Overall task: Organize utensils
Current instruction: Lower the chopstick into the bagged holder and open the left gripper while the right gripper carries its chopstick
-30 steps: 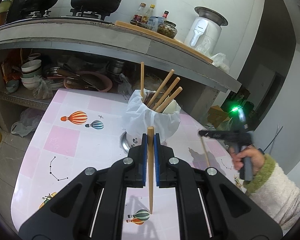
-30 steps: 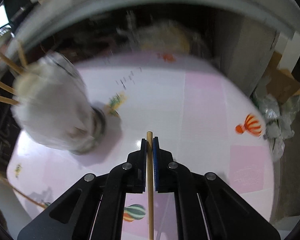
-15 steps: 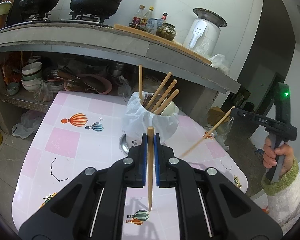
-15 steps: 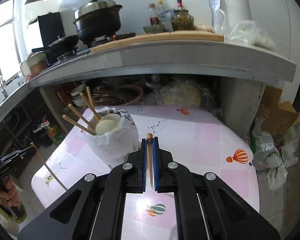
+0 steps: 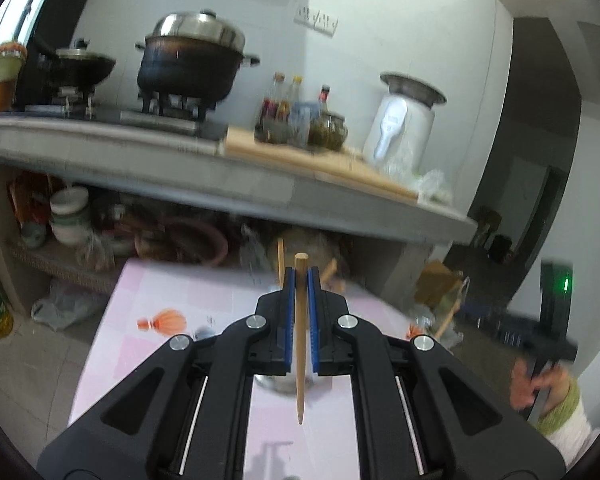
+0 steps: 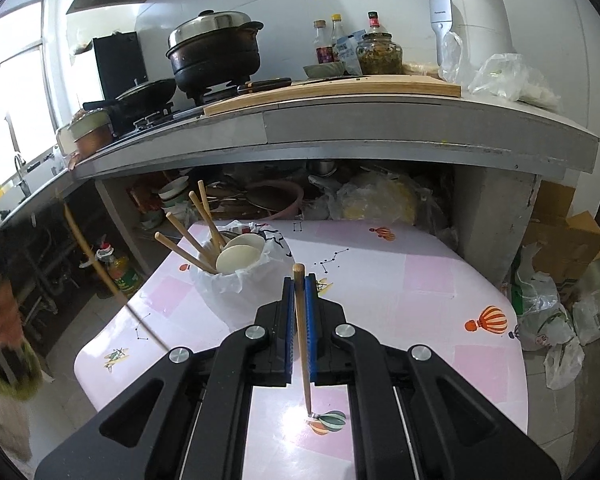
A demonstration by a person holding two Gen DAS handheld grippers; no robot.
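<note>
My left gripper (image 5: 299, 276) is shut on a wooden chopstick (image 5: 300, 344), held upright above the pink table (image 5: 148, 292); this view is blurred. My right gripper (image 6: 299, 284) is shut on another wooden chopstick (image 6: 302, 340), its tip touching the table (image 6: 420, 280). A utensil holder (image 6: 236, 276) wrapped in a white plastic bag stands just left and ahead of the right gripper, holding several chopsticks (image 6: 188, 240) and a cream spoon bowl (image 6: 240, 256). In the left wrist view the holder is mostly hidden behind the gripper; only chopstick tips (image 5: 280, 260) show.
A concrete counter (image 6: 380, 128) overhangs the table's far side, with pots, bottles and a cutting board on it. Bowls and pans fill the shelf (image 6: 268, 196) beneath. Plastic bags and a cardboard box (image 6: 560, 248) lie on the floor right of the table.
Both grippers have lifted and tilted up towards the counter, each keeping its chopstick. The right one now faces the holder from closer; the left view has swung up and blurred.
</note>
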